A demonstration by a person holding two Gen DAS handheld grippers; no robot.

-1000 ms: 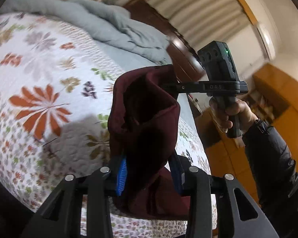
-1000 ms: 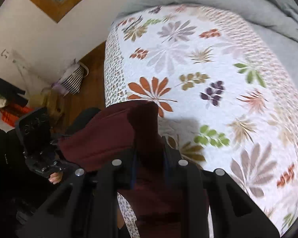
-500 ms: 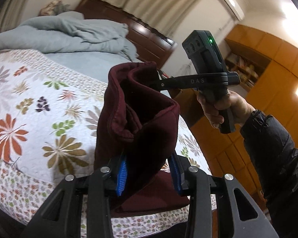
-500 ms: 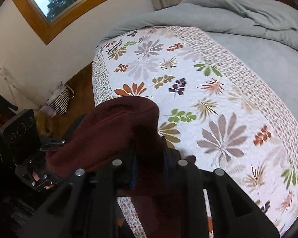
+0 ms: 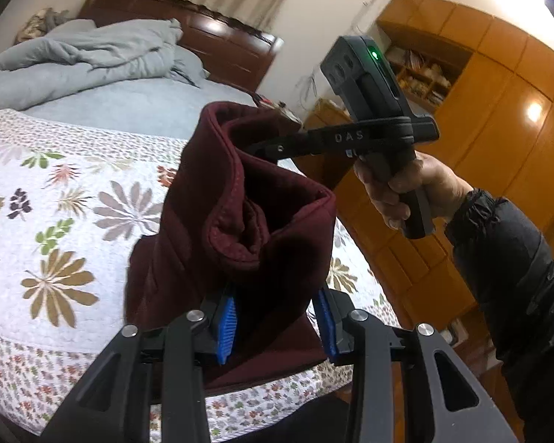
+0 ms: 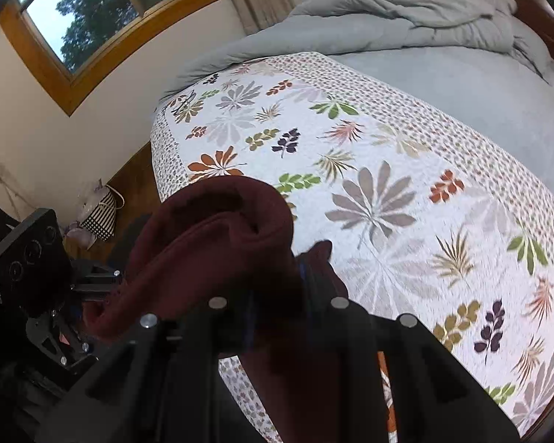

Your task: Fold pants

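Dark maroon pants (image 5: 247, 221) hang bunched in the air over the near edge of a bed. My left gripper (image 5: 277, 325) is shut on one part of the fabric, its blue pads (image 5: 227, 323) pressing the cloth. In the left wrist view the other gripper (image 5: 277, 147) enters from the right, held by a hand (image 5: 406, 188), and bites the far upper edge of the cloth. In the right wrist view my right gripper (image 6: 277, 306) is shut on the maroon pants (image 6: 218, 236), which drape left toward the left gripper's body (image 6: 29, 258).
A white quilt with leaf prints (image 6: 369, 170) covers the bed's near half. A grey duvet (image 5: 85, 55) lies crumpled by the dark wooden headboard (image 5: 218, 40). Wooden cabinets (image 5: 498, 129) stand to the right. A striped bag (image 6: 101, 217) sits on the floor below a window (image 6: 92, 11).
Both grippers have carried the pants across the bed and a little upward, and both rolled. More of the headboard, cabinets and window shows now. The grips on the cloth are unchanged.
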